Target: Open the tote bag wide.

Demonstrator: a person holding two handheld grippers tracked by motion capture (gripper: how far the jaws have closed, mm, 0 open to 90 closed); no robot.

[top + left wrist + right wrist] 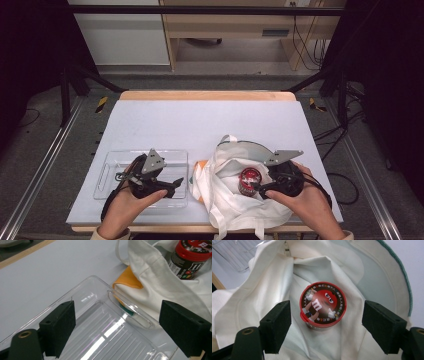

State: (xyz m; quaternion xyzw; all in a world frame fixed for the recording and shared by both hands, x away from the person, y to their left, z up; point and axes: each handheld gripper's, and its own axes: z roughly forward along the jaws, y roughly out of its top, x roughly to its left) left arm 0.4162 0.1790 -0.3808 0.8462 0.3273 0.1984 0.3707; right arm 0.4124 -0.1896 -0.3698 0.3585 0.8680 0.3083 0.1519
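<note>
Candy tub (322, 305) stands upright, long axis vertical, red lid up, inside a white bag (235, 200) at 5 o'clock on the table (200, 120). Its lid shows the red M&M's character with a white "m"; the ring of small print is unreadable. The right gripper (325, 325) hangs above it, jaws spread, gripping nothing. The left gripper (117, 327), jaws also spread, hovers over a clear tray (100, 315) at 7 o'clock.

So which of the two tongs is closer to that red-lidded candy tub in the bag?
Right. The right tongs hang open at the candy tub in the white bag, not gripping it. The left tongs are over the clear tray, beside the bag.
</note>
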